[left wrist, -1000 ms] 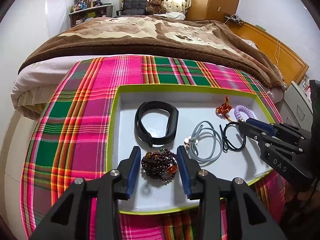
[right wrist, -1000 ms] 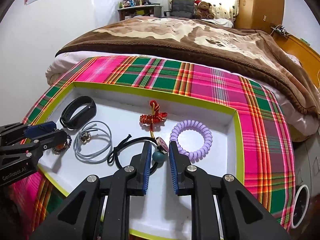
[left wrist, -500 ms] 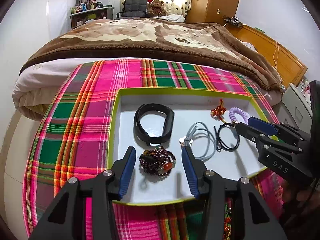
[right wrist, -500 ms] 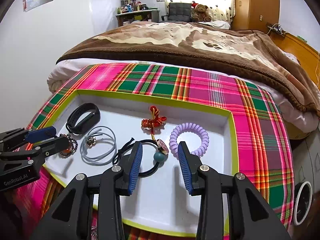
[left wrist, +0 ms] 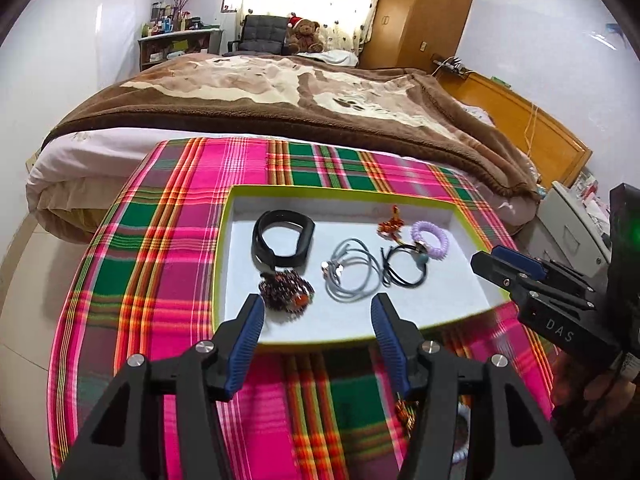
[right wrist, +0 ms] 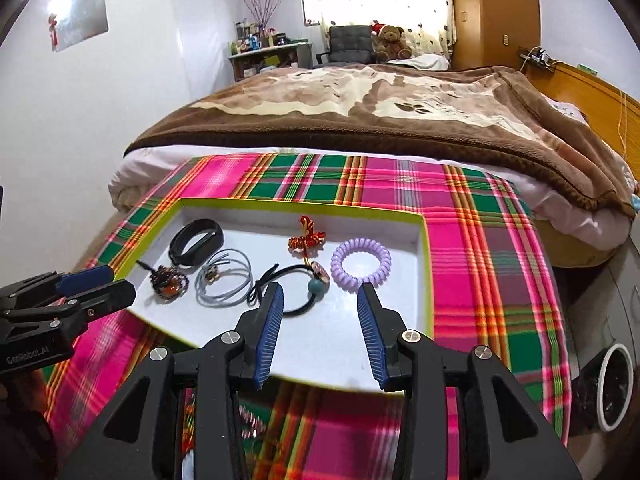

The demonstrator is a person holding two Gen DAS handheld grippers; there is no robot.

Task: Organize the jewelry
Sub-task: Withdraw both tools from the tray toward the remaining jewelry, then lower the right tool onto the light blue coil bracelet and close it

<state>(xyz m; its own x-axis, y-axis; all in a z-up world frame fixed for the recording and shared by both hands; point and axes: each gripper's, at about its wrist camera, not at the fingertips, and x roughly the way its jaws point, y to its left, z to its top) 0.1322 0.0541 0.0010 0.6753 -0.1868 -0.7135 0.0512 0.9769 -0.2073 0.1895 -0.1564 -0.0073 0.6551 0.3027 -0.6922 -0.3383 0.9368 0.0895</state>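
Fingers [left wrist: 256, 328] apart; dark-red beaded bracelet [left wrist: 286, 290] lies heaped.

- Left wrist view looks forward and down, near the tray's [left wrist: 224, 264] left front
- Right wrist view does likewise, right front
- The 2 share tray and bed [right wrist: 360, 112]

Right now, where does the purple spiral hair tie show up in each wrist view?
Left wrist view: purple spiral hair tie lies right of centre, at the tray's far right end, above the right gripper.
Right wrist view: it lies near centre, just above the right gripper.
Shared landmark: the red knot charm, just left of it.
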